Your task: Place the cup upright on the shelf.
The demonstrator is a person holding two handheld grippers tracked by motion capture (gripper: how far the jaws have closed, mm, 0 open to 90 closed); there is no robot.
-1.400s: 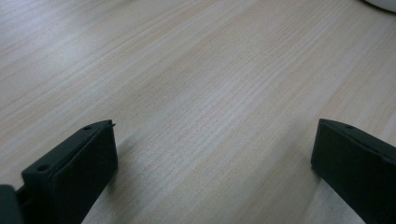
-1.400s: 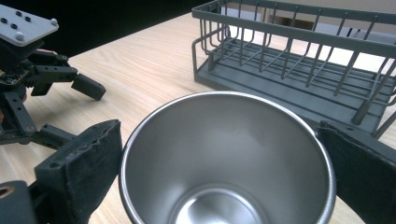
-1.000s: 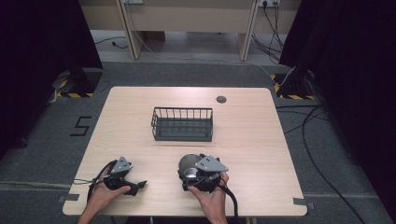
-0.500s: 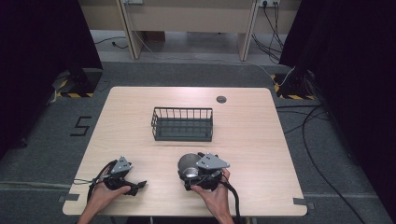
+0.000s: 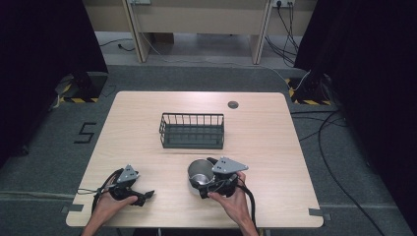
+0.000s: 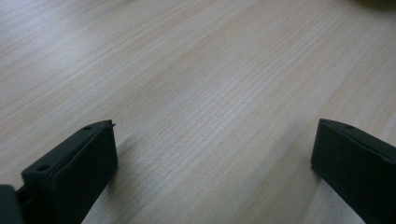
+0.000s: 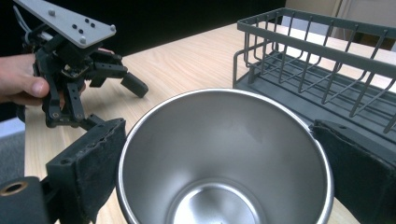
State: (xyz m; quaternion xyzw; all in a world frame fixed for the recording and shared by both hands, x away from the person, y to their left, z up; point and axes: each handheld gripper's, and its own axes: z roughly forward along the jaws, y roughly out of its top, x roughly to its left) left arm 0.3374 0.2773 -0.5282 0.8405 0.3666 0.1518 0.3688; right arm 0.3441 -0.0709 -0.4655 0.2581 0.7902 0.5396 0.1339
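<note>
Centrally on the wooden table [image 5: 147, 123] stands a dark wire basket [image 5: 192, 130], and everything else sits on the person's side of it. Just in front of the basket, a little toward its right end, a steel cup [image 5: 197, 170] stands upright with its mouth open upward. The right gripper [image 5: 215, 183] has the cup between its jaws: in the right gripper view the cup [image 7: 224, 158] sits with one black pad pressed to each side of its rim, so the jaws look closed on it, though from the high view the contact is too small to confirm. The left gripper [image 5: 140, 195] rests well to the left of the cup, near the table's front edge, held in the left hand [image 5: 110, 204]. Its jaws stand wide apart over bare wood, holding nothing.
</note>
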